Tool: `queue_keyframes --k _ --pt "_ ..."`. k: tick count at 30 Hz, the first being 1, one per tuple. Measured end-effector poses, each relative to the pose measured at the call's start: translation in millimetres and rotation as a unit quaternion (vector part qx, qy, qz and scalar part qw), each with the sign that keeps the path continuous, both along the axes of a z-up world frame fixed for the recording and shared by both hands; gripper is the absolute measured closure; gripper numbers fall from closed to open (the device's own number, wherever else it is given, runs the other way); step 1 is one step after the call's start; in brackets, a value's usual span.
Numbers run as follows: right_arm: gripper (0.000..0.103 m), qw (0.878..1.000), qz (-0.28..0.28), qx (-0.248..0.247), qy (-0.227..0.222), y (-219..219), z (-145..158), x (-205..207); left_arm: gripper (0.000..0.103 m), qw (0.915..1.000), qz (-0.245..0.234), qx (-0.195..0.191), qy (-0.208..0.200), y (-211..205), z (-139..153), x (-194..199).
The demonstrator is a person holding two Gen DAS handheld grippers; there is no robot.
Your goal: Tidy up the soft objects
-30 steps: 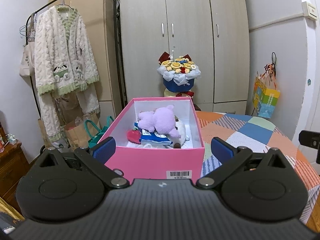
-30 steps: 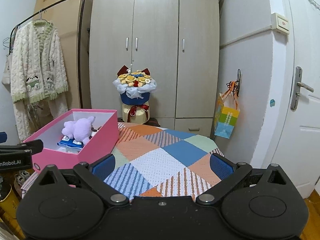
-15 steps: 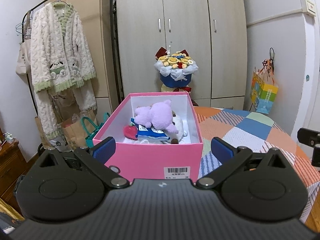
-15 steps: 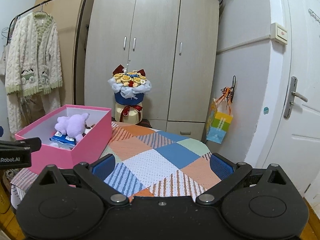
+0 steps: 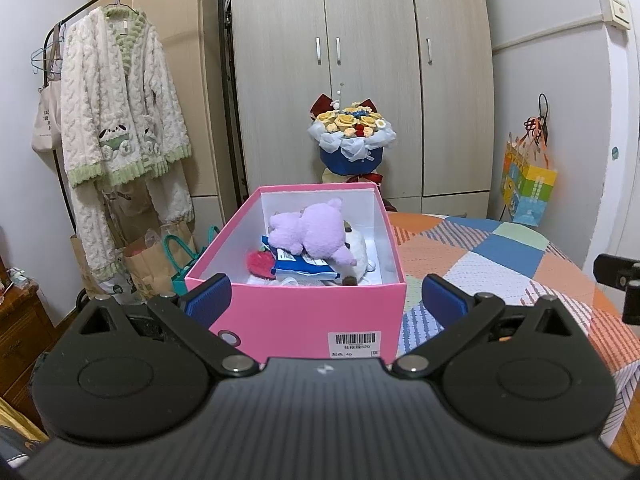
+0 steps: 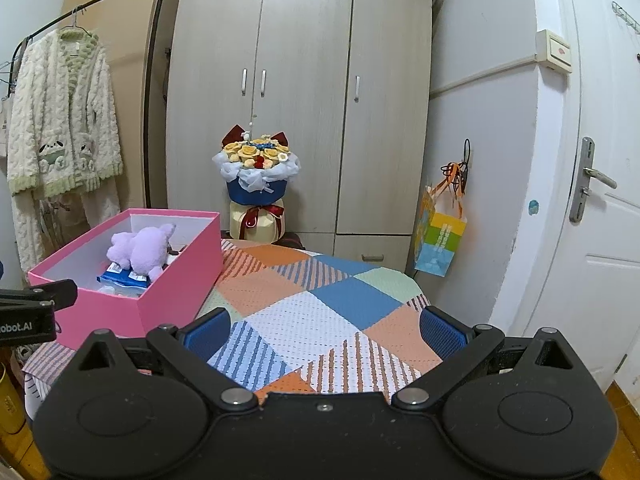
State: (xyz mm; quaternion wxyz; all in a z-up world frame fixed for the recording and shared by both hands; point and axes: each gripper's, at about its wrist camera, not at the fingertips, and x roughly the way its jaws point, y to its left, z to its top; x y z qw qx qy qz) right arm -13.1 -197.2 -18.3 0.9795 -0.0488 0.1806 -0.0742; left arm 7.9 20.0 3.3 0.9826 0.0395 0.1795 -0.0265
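A pink box [image 5: 296,312] [image 6: 160,292] stands on the patchwork-covered table [image 5: 500,256] [image 6: 320,304]. Inside it a purple plush toy [image 5: 308,228] [image 6: 140,248] lies on top of a blue and white packet [image 5: 300,266] [image 6: 124,278], with a red soft piece [image 5: 260,263] to the left and a white plush [image 5: 360,254] under it. My left gripper [image 5: 326,298] is open, close in front of the box's near wall, holding nothing. My right gripper [image 6: 324,330] is open over the bare cloth, right of the box.
A flower bouquet [image 5: 352,140] [image 6: 256,176] stands behind the table before the wardrobe [image 5: 360,60]. A fluffy white cardigan [image 5: 120,100] hangs on a rack at left, paper bags [image 5: 156,260] below it. A colourful gift bag [image 6: 438,236] hangs on the right wall beside a door [image 6: 600,200].
Both grippers have drawn back and risen slightly, so the box and the table sit lower and further off in view. Both stay open and empty.
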Motion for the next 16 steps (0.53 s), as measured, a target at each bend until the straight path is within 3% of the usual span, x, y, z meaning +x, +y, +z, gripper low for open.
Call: queue_keyframes --k 16 --pt "0.001 1.000 0.000 0.002 0.005 0.3 -3.6 3.1 0.000 0.9999 0.003 -0.011 0.009 5.7 -4.7 2.4"
